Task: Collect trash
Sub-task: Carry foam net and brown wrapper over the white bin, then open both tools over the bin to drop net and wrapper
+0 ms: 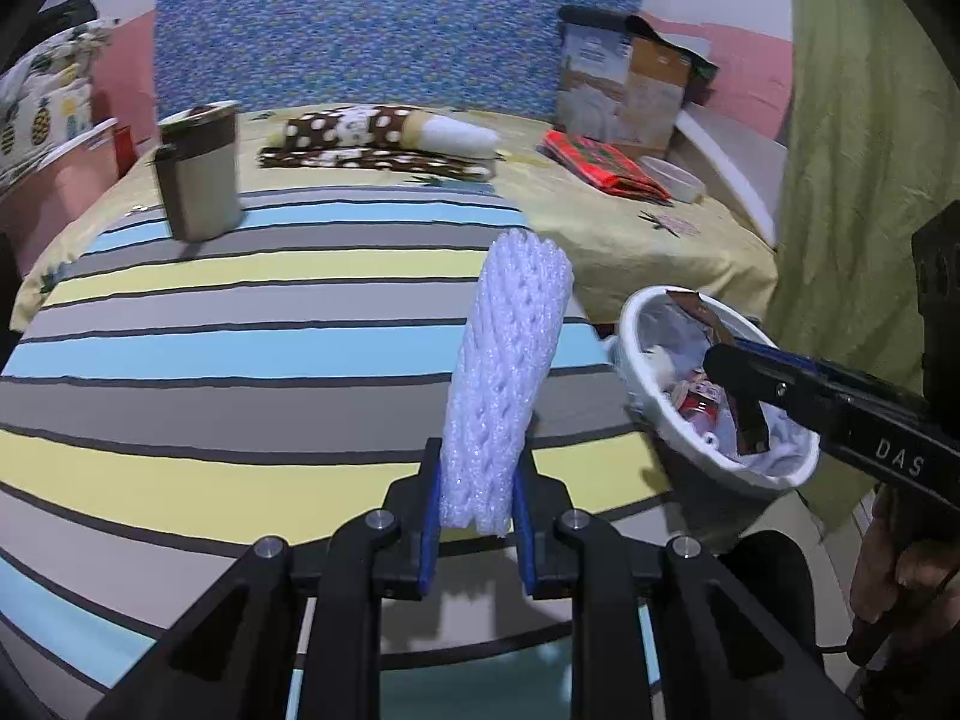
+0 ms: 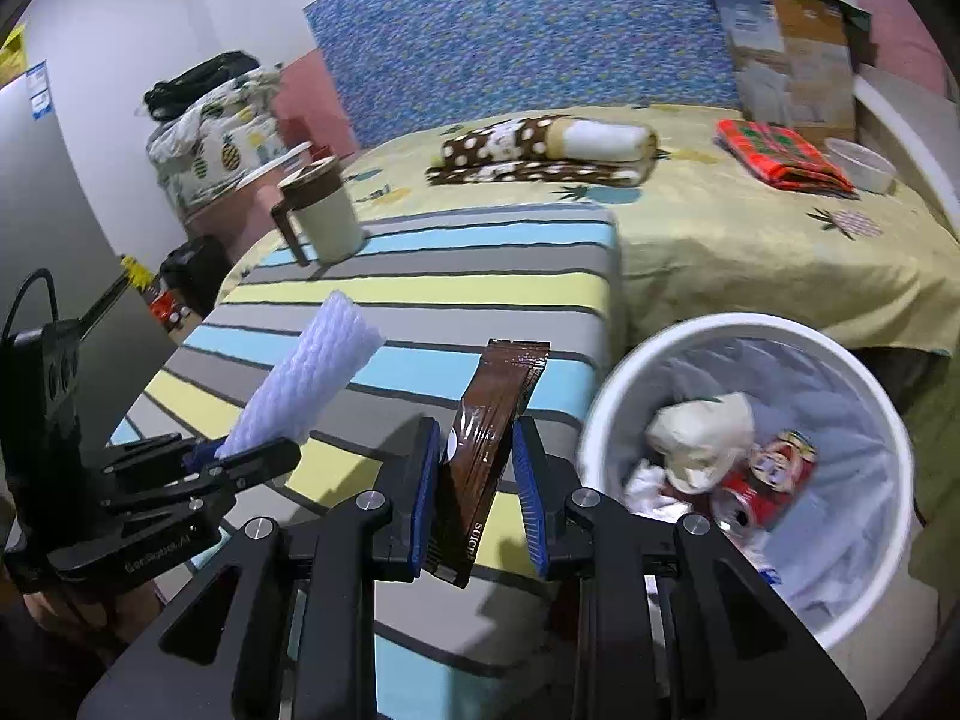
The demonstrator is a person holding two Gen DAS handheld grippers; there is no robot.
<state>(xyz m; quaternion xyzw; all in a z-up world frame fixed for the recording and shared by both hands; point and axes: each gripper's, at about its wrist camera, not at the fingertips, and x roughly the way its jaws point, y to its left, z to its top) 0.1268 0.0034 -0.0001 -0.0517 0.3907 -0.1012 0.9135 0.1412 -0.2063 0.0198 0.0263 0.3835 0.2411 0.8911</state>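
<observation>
- Currently left claw [image 1: 477, 510] is clamped on the lower end of a white foam net sleeve [image 1: 507, 372]; sleeve sticks up and forward from between the blue pads, tilted slightly right.
- Right claw [image 2: 477, 480] is closed on a brown sachet [image 2: 486, 450], gripped around its middle; the top end rises ahead of the pads, the bottom end hangs below them.
- White trash bin [image 2: 888, 396], lined with a white bag, sits just right of the right claw, beside the striped surface [image 2: 420, 276].
- Already in the bin: crushed red can [image 2: 762, 480], crumpled cream wad [image 2: 702, 438], other white scraps.
- In the left wrist view, the right claw's tip with the sachet is over the bin's [image 1: 636, 324] opening; bin is to the right of the left claw.
- In the right wrist view, the left claw [image 2: 240, 456] with the sleeve is to the left, over the striped surface.
- Lidded beige mug [image 1: 201, 174] with a brown handle stands ahead-left of both claws, on the far end of the surface.
- Bed [image 2: 750, 240] with yellow sheet lies beyond, carrying a polka-dot bundle [image 2: 528, 147] and red folded cloth [image 2: 780, 153].
</observation>
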